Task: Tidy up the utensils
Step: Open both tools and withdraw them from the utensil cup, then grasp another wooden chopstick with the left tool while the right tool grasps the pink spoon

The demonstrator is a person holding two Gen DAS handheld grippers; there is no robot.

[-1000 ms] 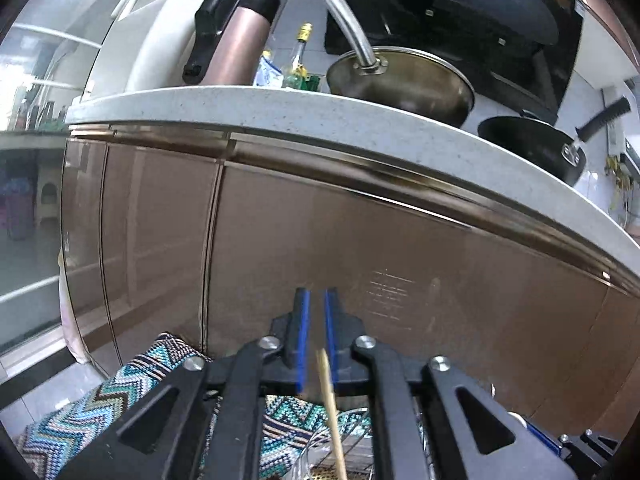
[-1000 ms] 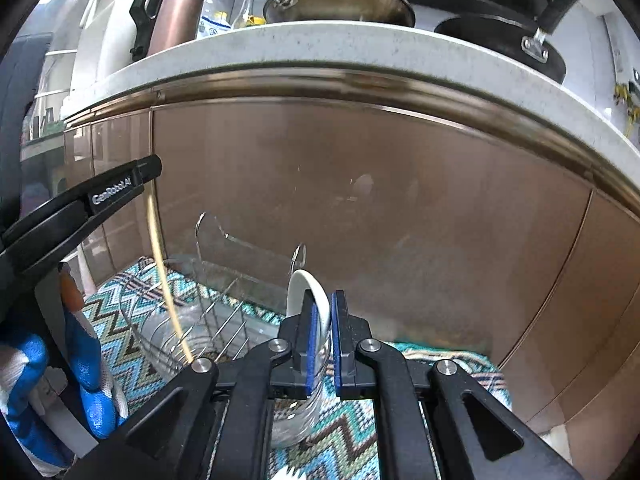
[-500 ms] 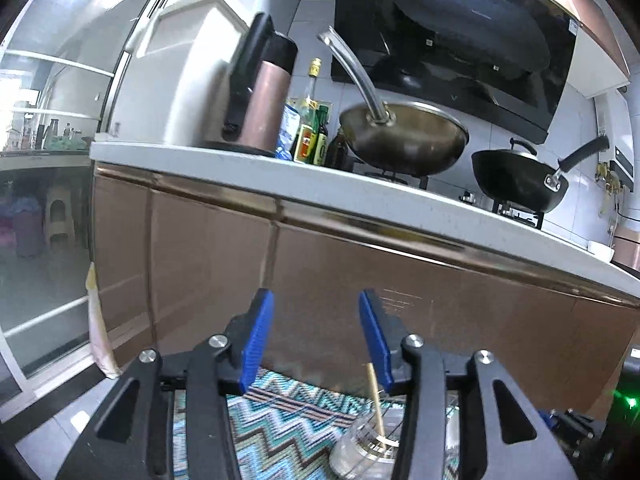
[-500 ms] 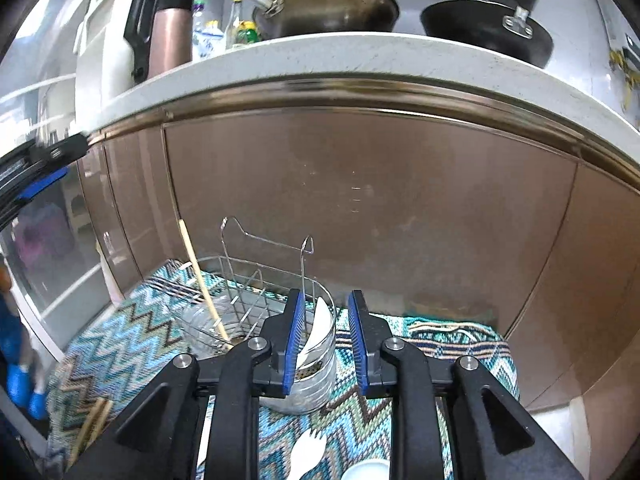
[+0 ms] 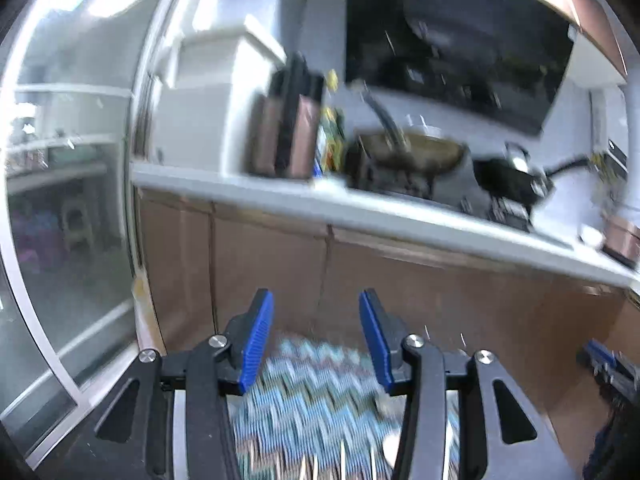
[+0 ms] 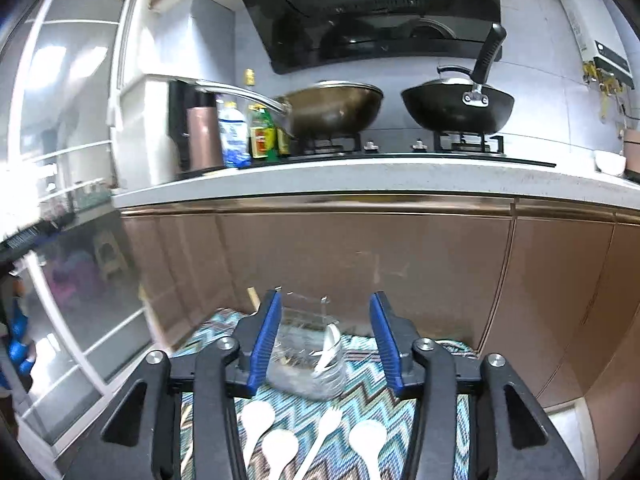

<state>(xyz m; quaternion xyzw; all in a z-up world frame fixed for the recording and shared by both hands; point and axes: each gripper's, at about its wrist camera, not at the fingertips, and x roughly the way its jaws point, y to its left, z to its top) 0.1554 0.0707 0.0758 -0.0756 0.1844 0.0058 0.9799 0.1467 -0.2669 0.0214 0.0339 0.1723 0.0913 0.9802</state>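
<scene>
My right gripper (image 6: 323, 342) is open and empty, held above the zigzag mat (image 6: 372, 408). Between its fingers I see a clear utensil holder in a wire rack (image 6: 308, 364) with a white spoon (image 6: 330, 346) standing in it and a wooden chopstick tip (image 6: 252, 296) poking up at its left. Three white spoons (image 6: 280, 444) and a white fork (image 6: 326, 426) lie on the mat in front. My left gripper (image 5: 316, 338) is open and empty above the mat (image 5: 308, 408); the view is blurred, with pale utensil ends (image 5: 344, 460) at the bottom.
Brown cabinet doors (image 6: 360, 260) stand behind the mat under a white countertop (image 6: 360, 180) bearing a wok (image 6: 332, 106), a black pan (image 6: 456, 108), bottles (image 6: 260, 132) and a flask (image 6: 202, 136). A glass door (image 6: 72, 280) is at the left.
Both grippers opened and pulled up and back from the holder. The left let go of the chopstick, the right let go of the white spoon; both now stand in the holder.
</scene>
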